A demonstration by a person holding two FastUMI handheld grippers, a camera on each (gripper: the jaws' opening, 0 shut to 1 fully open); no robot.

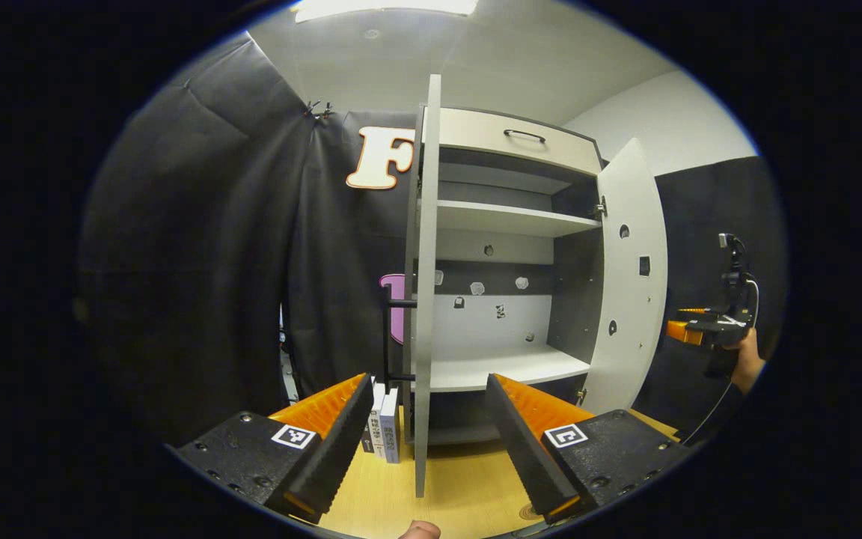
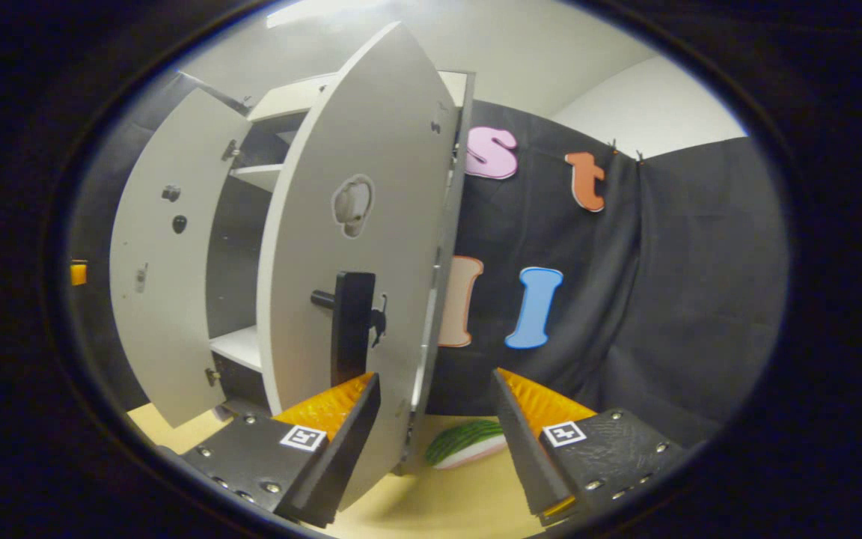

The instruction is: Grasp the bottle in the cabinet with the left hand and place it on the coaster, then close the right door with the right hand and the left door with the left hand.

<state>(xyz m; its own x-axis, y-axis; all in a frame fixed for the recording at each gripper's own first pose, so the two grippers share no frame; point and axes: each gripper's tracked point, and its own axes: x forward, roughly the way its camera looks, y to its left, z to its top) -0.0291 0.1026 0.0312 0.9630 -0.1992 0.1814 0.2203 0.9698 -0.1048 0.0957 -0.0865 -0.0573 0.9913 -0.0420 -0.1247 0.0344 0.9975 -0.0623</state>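
The white cabinet [image 1: 506,217] stands open on the wooden table. Its left door [image 1: 426,299] faces me edge-on, and its black handle [image 1: 393,337] sticks out to the left. My left gripper [image 1: 428,378] is open, and the door's edge lies between its fingers [image 1: 334,419], touching neither. The right door [image 1: 629,277] is swung wide. In the right gripper view that door [image 2: 356,247] is close in front, its black handle [image 2: 352,326] just above the left finger. My right gripper [image 2: 437,374] is open and holds nothing. The right gripper [image 1: 704,329] also appears far right, held by a hand.
Several books [image 1: 382,430] stand on the table [image 1: 461,486] left of the cabinet. A watermelon slice [image 2: 468,443] lies on the table behind the right door. The left door [image 2: 161,277] stands open at the left. A drawer [image 1: 521,138] tops the cabinet.
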